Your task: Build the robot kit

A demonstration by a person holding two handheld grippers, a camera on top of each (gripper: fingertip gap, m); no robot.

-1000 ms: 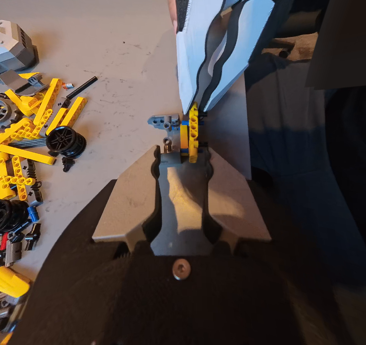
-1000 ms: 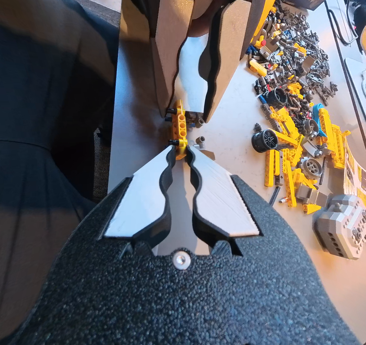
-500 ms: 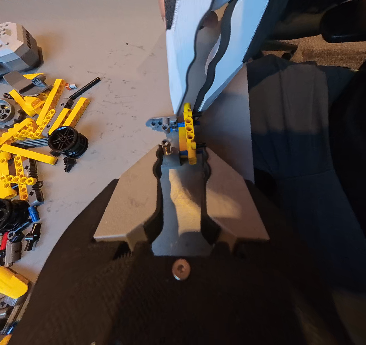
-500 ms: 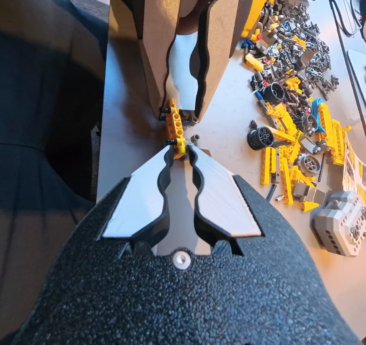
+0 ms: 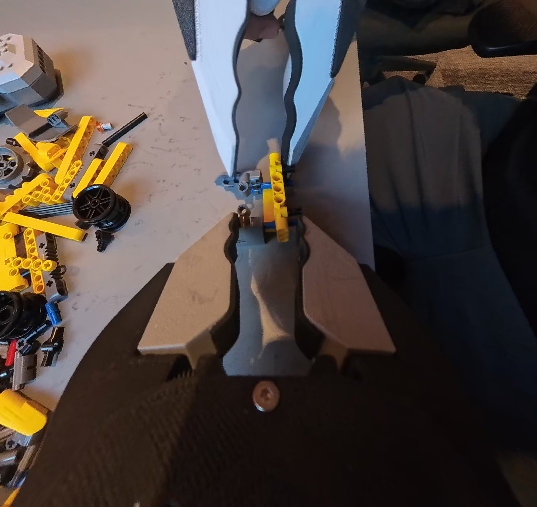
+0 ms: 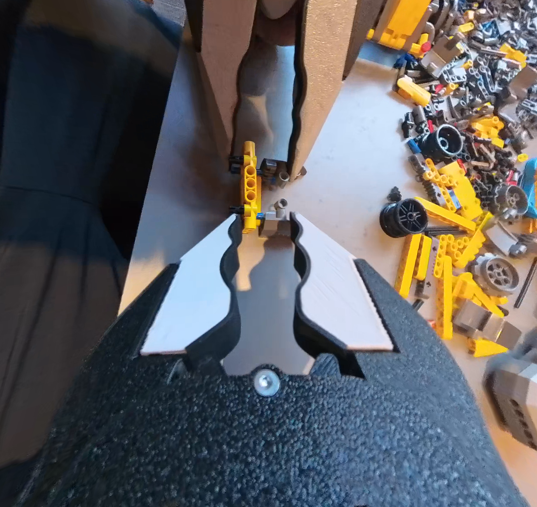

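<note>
A small assembly lies between my two grippers near the table edge: a yellow holed beam point(image 5: 277, 196) with black and blue pins and grey connectors point(image 5: 244, 180). It also shows in the right wrist view point(image 6: 251, 185). My left gripper point(image 5: 267, 222) is shut on the near end of the assembly, one finger on each side. My right gripper point(image 6: 264, 217) is open, and its fingertips straddle the other end without pinching it. Each gripper shows opposite in the other's view: the right gripper point(image 5: 261, 167) and the left gripper point(image 6: 261, 170).
A pile of yellow beams point(image 5: 35, 196), a black wheel point(image 5: 97, 205) and a grey block point(image 5: 20, 77) lie on the grey table. The larger heap of parts point(image 6: 465, 115) spreads across it. The table edge point(image 5: 364, 173) runs beside the assembly, with a person's dark clothing point(image 5: 436, 202) beyond. Left and right tips are no more than a few centimetres apart.
My right gripper was shut on the yellow beam's end and has now opened. Both grippers and the assembly have shifted slightly over the table. The left grip is unchanged.
</note>
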